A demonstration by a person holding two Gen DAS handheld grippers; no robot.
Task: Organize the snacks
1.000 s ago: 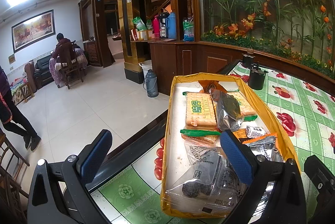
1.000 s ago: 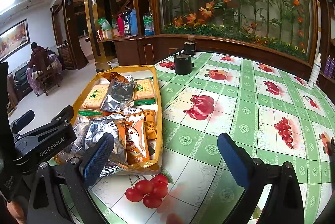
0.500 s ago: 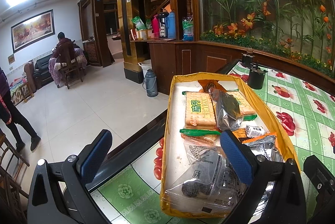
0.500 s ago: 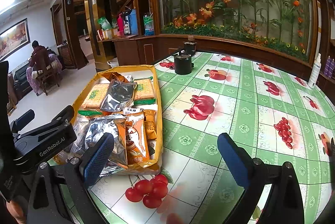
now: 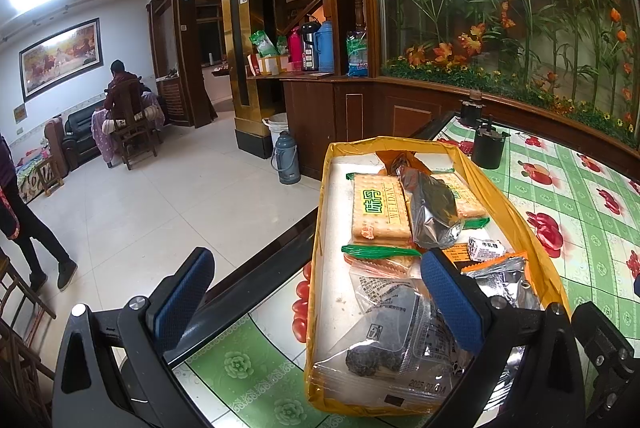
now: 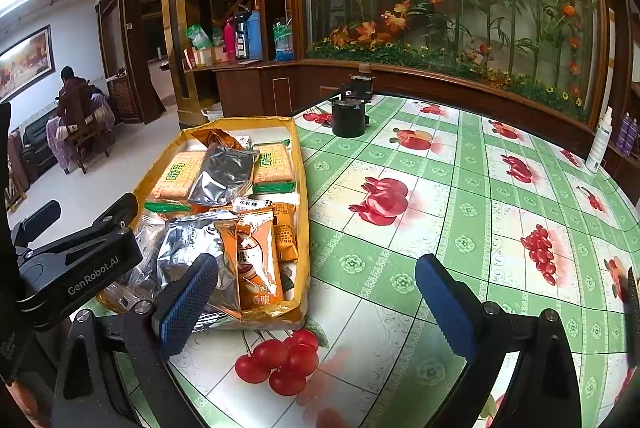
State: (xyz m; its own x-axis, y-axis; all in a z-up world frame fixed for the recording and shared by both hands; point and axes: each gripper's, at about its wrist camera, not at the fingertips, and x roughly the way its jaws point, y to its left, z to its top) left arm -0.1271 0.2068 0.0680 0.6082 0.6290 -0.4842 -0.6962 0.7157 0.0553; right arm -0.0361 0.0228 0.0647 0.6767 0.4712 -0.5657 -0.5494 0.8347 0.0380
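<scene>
- A yellow tray (image 5: 322, 228) (image 6: 302, 196) sits at the left edge of the table (image 6: 460, 196), long side running away from the cameras.
- At the tray's far end lie two cracker packs (image 5: 380, 208) (image 6: 178, 178) side by side, with a silver pouch (image 5: 430, 208) (image 6: 224, 176) lying across both.
- Beyond them, against the far wall of the tray, is a crumpled orange wrapper (image 6: 216, 140).
- A small white candy (image 5: 486, 248) (image 6: 252, 205) lies mid-tray, near the right wall.
- At the near end: a clear bag (image 5: 384, 340) with a dark lump inside, a silver bag (image 6: 192, 244), and an orange packet (image 6: 256, 260) leaning over the front rim.
- The snacks are piled loosely and overlap; the left strip of the tray floor is bare white.
- The left gripper (image 5: 316, 308) hangs over the tray's near left corner, fingers spread wide and empty; its right pad (image 5: 448, 304) is above the clear bag, its left pad (image 5: 180, 304) out past the table edge.
- The right gripper (image 6: 316, 308) hovers just right of the tray's near corner, also spread wide with nothing between the pads.
- The table's dark rim (image 5: 256, 280) runs just beside the tray's left wall; past it is open floor.
- Right of the tray, the green cloth with fruit prints is bare and roomy.
- A black canister (image 6: 348, 118) stands just beyond the tray's far right corner, a white bottle (image 6: 598, 144) at the far right edge.
</scene>
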